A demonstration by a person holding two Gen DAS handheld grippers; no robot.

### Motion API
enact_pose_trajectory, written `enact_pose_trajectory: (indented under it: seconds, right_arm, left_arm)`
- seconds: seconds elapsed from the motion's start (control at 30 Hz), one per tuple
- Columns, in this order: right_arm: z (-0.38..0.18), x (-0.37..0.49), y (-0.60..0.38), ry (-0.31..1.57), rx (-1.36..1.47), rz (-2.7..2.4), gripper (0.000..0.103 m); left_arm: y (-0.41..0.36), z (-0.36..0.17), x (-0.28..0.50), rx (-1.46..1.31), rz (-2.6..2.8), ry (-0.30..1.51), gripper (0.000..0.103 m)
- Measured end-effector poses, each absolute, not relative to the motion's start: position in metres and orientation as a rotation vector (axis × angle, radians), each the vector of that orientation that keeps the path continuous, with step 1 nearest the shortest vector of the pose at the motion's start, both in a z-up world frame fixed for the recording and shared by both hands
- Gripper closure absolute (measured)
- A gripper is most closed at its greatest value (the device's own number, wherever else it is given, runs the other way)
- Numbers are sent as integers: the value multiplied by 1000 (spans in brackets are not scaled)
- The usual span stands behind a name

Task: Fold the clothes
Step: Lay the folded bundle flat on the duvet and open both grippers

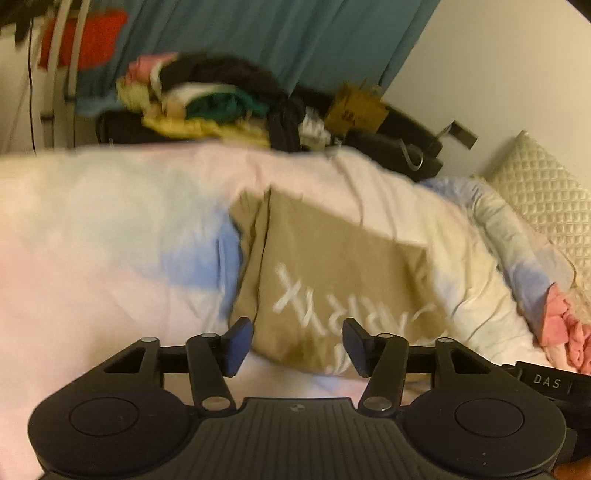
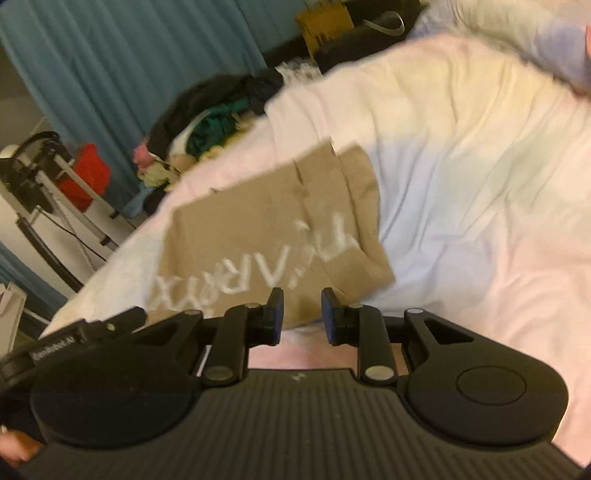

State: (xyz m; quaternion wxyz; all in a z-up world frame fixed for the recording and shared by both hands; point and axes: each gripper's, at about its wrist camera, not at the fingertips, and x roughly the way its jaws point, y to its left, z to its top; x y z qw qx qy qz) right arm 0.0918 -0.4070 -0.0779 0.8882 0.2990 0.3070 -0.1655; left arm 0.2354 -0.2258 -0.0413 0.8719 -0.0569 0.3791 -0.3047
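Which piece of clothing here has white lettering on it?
The tan garment lying folded on the pastel bedcover, just ahead of both grippers. The heaped clothes beyond the bed and the pink bundle show no print.

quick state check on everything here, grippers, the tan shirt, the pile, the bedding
left gripper: open, empty, hovering at the near edge of the tan shirt
right gripper: open, empty, at the shirt's near edge
tan shirt: partly folded, lying flat on the duvet, white lettering up
duvet: spread over the bed, wrinkled
clothes pile: unfolded, heaped beyond the bed
teal curtain: drawn
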Motion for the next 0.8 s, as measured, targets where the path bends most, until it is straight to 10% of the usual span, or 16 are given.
enact_pose_trajectory:
  seconds: [0.3,0.37,0.4,0.8]
  right_arm:
    - [13,19,-360,456,450,-268,65]
    - [27,-1,-351,395,429,-240,9]
    - [34,-12,-345,364,415,-229,0]
    - [34,-88,-283,256,256,-217,0]
  left_arm:
    - [-196,62,134,4,-605,572,10]
    - [-186,76,108,18,-608,530,0]
    - [-182,84,95,24,-609,509,0]
    - [-126,124,-24,36,-589,316,0]
